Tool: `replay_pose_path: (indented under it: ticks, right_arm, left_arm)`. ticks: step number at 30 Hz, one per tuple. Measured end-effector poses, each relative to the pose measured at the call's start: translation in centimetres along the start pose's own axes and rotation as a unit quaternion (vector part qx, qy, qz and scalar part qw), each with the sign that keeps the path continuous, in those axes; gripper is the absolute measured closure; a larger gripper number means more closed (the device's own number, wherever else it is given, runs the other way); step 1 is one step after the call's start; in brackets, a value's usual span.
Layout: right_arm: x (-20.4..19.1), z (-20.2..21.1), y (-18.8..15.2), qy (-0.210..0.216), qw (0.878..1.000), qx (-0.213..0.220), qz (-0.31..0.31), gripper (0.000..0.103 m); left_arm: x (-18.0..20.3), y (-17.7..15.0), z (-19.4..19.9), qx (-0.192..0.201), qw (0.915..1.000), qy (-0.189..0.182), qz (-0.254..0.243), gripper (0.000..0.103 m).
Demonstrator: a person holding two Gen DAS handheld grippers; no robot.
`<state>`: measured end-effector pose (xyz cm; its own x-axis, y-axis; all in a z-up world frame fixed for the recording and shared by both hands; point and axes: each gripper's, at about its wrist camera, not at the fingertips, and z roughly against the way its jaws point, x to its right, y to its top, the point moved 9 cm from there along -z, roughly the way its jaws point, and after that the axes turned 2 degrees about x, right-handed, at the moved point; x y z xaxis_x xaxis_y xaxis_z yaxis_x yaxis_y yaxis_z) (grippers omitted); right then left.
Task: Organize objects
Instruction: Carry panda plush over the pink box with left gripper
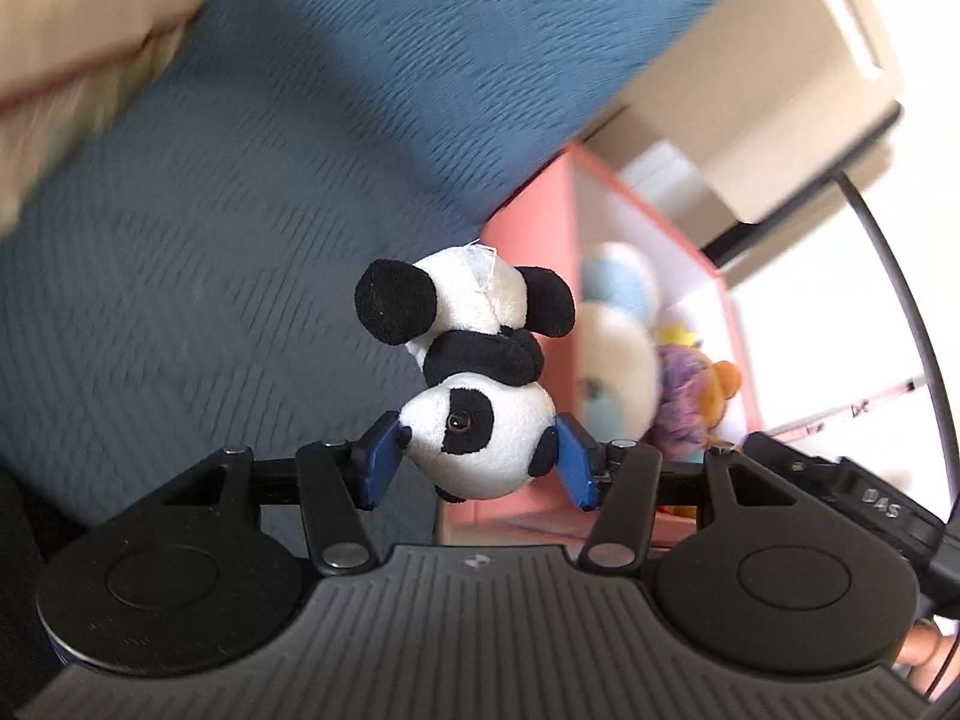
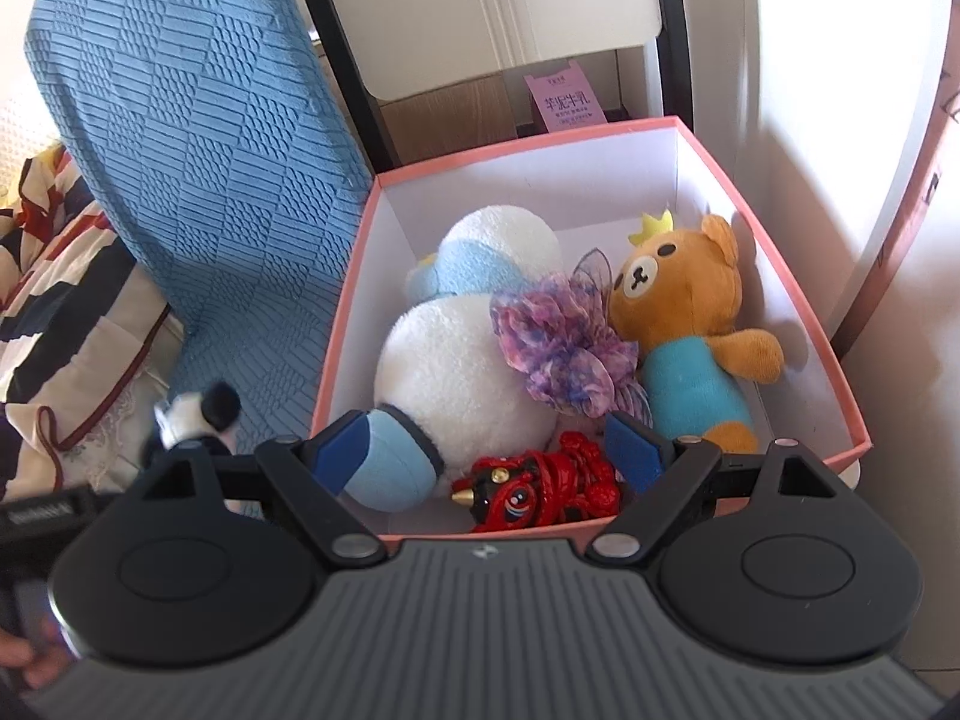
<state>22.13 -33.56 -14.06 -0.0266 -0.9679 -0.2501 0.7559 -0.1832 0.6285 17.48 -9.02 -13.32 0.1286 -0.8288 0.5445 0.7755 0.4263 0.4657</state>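
**Blue blanket, pink box: panda toy in your left tool**

Textured blue blanket (image 1: 312,138) fills the background of your left wrist view, blurred, with a cream and striped cloth (image 2: 66,312) at its edge. Your left tool (image 1: 477,462) grips a small plush panda (image 1: 474,384) by the head, its blue pads (image 1: 378,465) pressed against both cheeks; the toy hangs upside down in that view, black feet pointing away from you. To the right of the panda stands the pink box (image 1: 528,228), open at the top and white inside.

Your right tool (image 2: 489,456) hangs over the near rim of the same pink box (image 2: 840,372), its jaws spread wide with nothing pinched between them. Inside the box lie a large white and light-blue plush (image 2: 462,360), a brown bear (image 2: 684,312) in a blue shirt with a small yellow crown, a purple ruffled cloth piece (image 2: 564,348) between the two, and a red toy figure (image 2: 540,480) against the near wall. From this view you see the panda (image 2: 192,414) low at the left, outside the box and just beside its left wall, in front of the blanket (image 2: 198,168). Behind the box stand a dark-framed chair (image 2: 348,72) and a pink printed card (image 2: 561,102).
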Motion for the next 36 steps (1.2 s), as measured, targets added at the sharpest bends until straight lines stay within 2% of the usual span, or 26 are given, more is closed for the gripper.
replay_pose_path:
  ticks: [2,4,10,16,19,21,24,29,36]
  right_arm:
    - [-0.1,0.3,0.3,0.0,1.0,0.005,0.003,0.016]
    - [0.0,0.4,0.5,-0.003,1.0,0.008,0.002,0.016]
    - [1.4,0.5,0.9,-0.016,1.0,0.013,-0.008,0.016]
    - [3.2,1.0,0.6,-0.031,0.999,0.012,-0.018,0.016]
    - [4.0,1.2,0.7,-0.04,0.999,0.013,-0.022,0.016]
    - [4.2,1.5,0.9,-0.041,0.999,0.014,-0.025,0.016]
    - [3.9,2.3,1.6,-0.037,0.999,0.022,-0.024,0.016]
    - [2.9,4.9,3.6,-0.025,0.998,0.052,-0.026,0.016]
    - [1.4,9.5,5.4,-0.006,0.995,0.091,-0.036,0.016]
  left_arm:
    - [2.1,1.3,0.6,0.012,0.9995,-0.005,-0.03,0.043]
    - [4.0,2.1,0.8,0.014,0.9988,-0.024,-0.04,0.043]
    - [8.8,2.1,-1.1,-0.006,0.9953,-0.052,-0.081,0.043]
    - [11.2,1.7,-3.1,-0.034,0.992,-0.06,-0.106,0.042]
    - [12.3,2.0,-3.7,-0.037,0.9893,-0.052,-0.131,0.041]
    - [12.8,2.4,-4.2,-0.043,0.9875,-0.048,-0.144,0.032]
    - [13.0,3.1,-3.5,-0.041,0.9863,-0.044,-0.154,0.024]
    - [13.8,4.1,-0.8,-0.034,0.983,-0.047,-0.174,0.024]
    - [14.6,5.6,5.0,0.007,0.9816,-0.056,-0.183,0.016]
